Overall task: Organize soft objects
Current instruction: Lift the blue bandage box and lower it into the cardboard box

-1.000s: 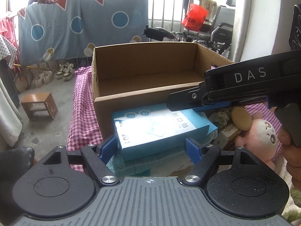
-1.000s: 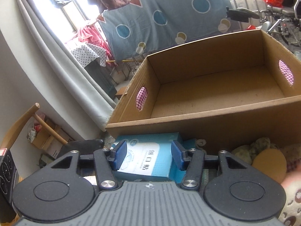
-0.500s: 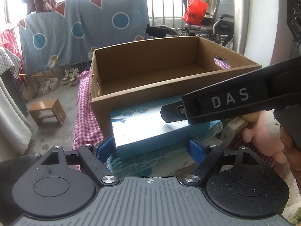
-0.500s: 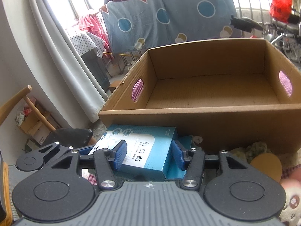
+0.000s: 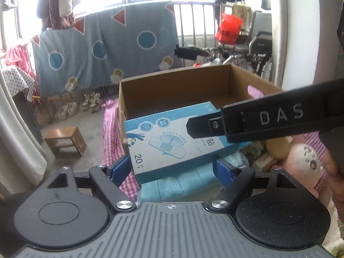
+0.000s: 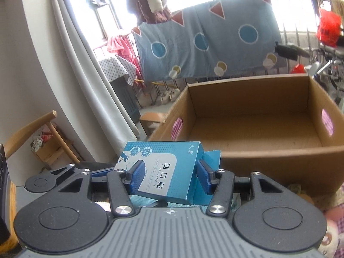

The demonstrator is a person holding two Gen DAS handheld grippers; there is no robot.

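While carrying the box (image 6: pixel 163 157) toward the carton (image 6: pixel 258 157), keep both grips even and steady. Note the right gripper (image 6: pixel 169 173) at a middling width, pads pressed on the two long sides of the box, and hold that squeeze light, since thin card probably buckles under more. Note the left gripper (image 5: pixel 172 167) set wide, pads seemingly touching the near corners of the box's longer span; treat that hold as the weaker one, and avoid pulling the two hands apart or twisting one against the other. See the box in the air, tilted, just short of the carton's near wall and slightly above its rim, over a pale blue towel (image 5: pixel 182 185). Raise a little more before going forward, so as to clear the rim without knocking the lower edge of the box. Mind the flap (image 6: pixel 212 157) sticking out beside the right pad: keep it from catching on the rim. Level the box on the way in, aim for the bare floor of the carton toward one corner, and leave room for the plush (image 5: pixel 301 159) and the other soft things lying at the right. Lower until the box rests on the floor, then open the left jaws first, since the right arm crosses above the box in the left view and needs a clear way out. Let go only once settled, and back out upward, not sideways, to avoid dragging the box along.
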